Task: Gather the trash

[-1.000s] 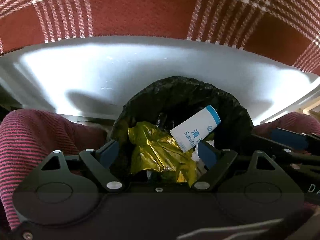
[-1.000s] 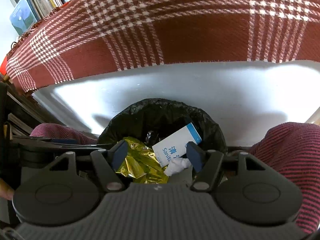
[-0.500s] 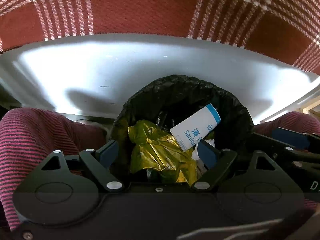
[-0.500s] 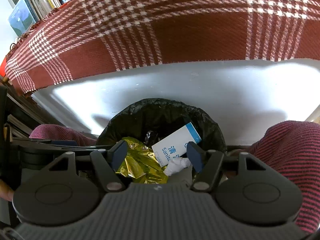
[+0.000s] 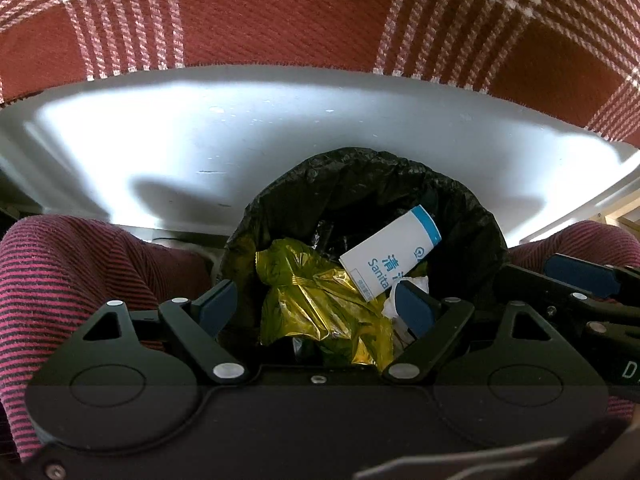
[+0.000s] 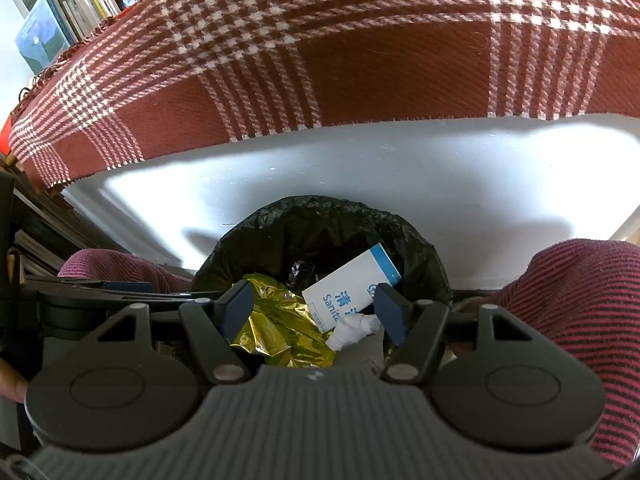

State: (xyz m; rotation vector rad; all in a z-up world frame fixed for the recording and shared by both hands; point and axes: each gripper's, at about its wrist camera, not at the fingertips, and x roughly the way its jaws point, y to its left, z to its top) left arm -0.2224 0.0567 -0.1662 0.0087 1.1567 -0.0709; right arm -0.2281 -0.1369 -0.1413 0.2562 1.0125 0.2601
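A bin lined with a black bag [image 5: 360, 184] [image 6: 320, 224] stands below me, between a person's knees. In it lie a crumpled gold wrapper [image 5: 320, 300] [image 6: 280, 328], a white and blue wipes pack [image 5: 394, 252] [image 6: 352, 284] and a white tissue wad [image 6: 354, 330] [image 5: 416, 282]. My left gripper [image 5: 316, 308] hovers open over the bin with nothing between its fingers. My right gripper [image 6: 314, 310] hovers open over it too, also empty. The right gripper's arm shows at the right edge of the left wrist view.
A white table edge [image 5: 280, 140] [image 6: 400, 184] runs just beyond the bin, covered further back by a red and white plaid cloth [image 5: 300, 20] [image 6: 360, 40]. Striped magenta trouser knees [image 5: 80, 272] [image 6: 580, 300] flank the bin. Books [image 6: 60, 24] stand at the far left.
Both views have shifted only slightly; the bin and its contents lie as before, and both grippers stay open.
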